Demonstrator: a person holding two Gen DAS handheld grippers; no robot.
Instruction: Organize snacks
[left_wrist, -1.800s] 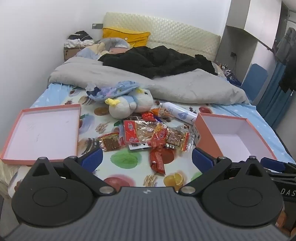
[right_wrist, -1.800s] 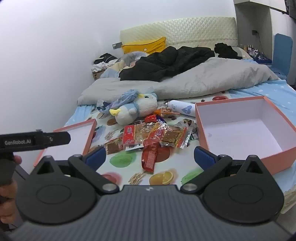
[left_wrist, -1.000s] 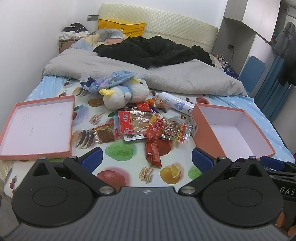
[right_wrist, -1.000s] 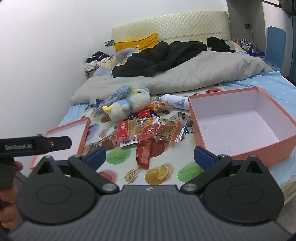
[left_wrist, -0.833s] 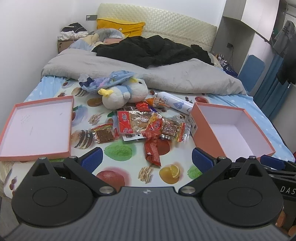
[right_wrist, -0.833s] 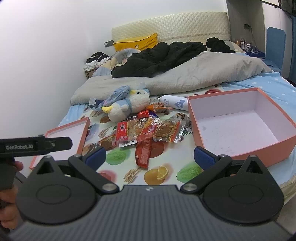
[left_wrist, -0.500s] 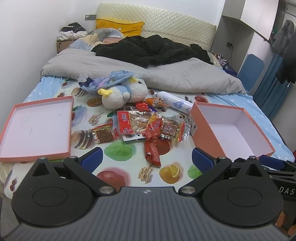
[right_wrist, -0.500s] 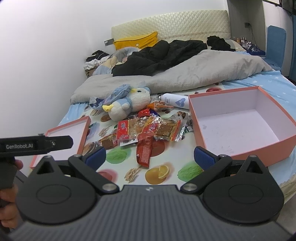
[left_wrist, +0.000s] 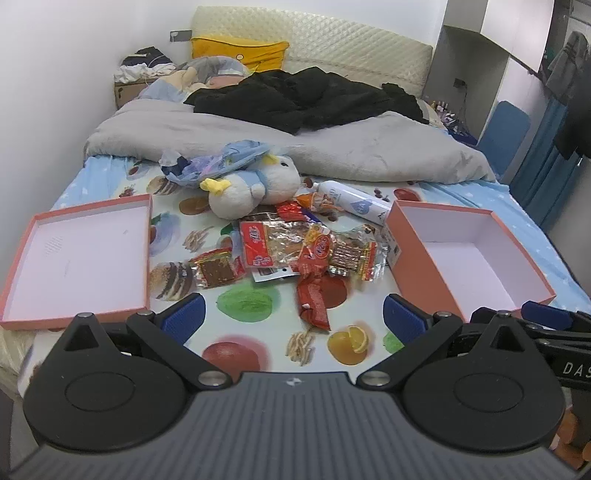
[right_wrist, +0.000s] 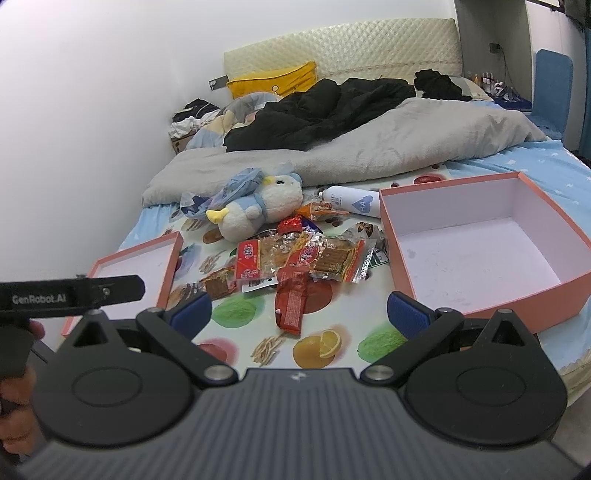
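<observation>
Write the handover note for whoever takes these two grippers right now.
Left gripper: open, empty, short of the pile.
Right gripper: open, empty, also hovering.
Crinkly snack packets lie heaped mid-bed; a long red wrapper lies nearest.
Deep pink cardboard box on the right and shallow pink lid on the left hold nothing.
White plush toy and white bottle lie behind the pile.
Done: nothing packed. Left: every snack.
</observation>
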